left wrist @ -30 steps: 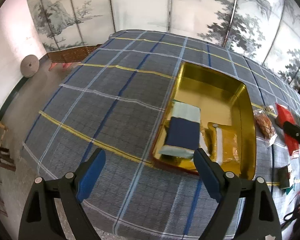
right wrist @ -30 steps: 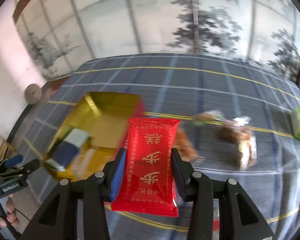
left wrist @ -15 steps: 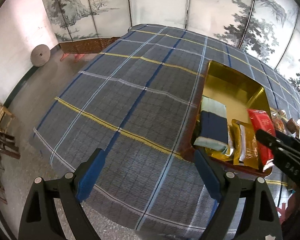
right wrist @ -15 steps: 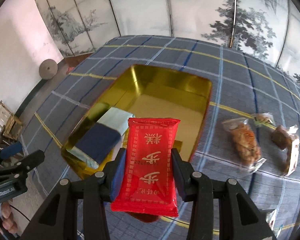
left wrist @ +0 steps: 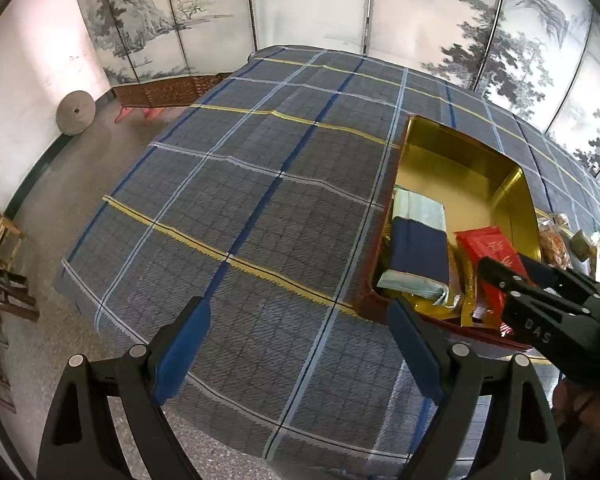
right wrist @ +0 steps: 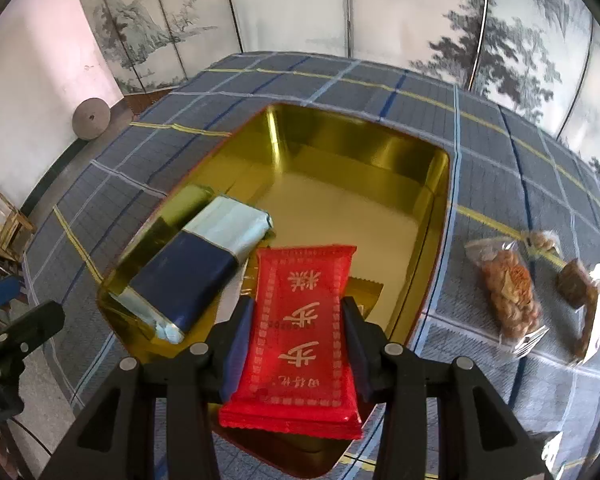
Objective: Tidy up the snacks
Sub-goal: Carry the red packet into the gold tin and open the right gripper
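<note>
- Two packets already lie in our gold tray (right wrist: 432,216): a blue-and-silver packet (right wrist: 192,276) along its left side, and a gold packet (left wrist: 470,300) beside it, mostly hidden in the right wrist view.
- We hold a third one — the red packet (right wrist: 300,320) — clamped between the pads of our right gripper (right wrist: 296,344), hanging over the near end of the tray, above the gold packet; it does not look set down yet.
- Our left gripper (left wrist: 296,352) stands wide with nothing between its pads, over the checked cloth (left wrist: 260,200) just left of the tray.
- Several snacks are left on the cloth to the right of the tray — a clear bag of brown pieces (right wrist: 508,296), a darker wrapped one (right wrist: 580,292), and a smaller one (right wrist: 542,238) behind them.
- We judge the job somewhere near halfway, though more may lie out of view.
</note>
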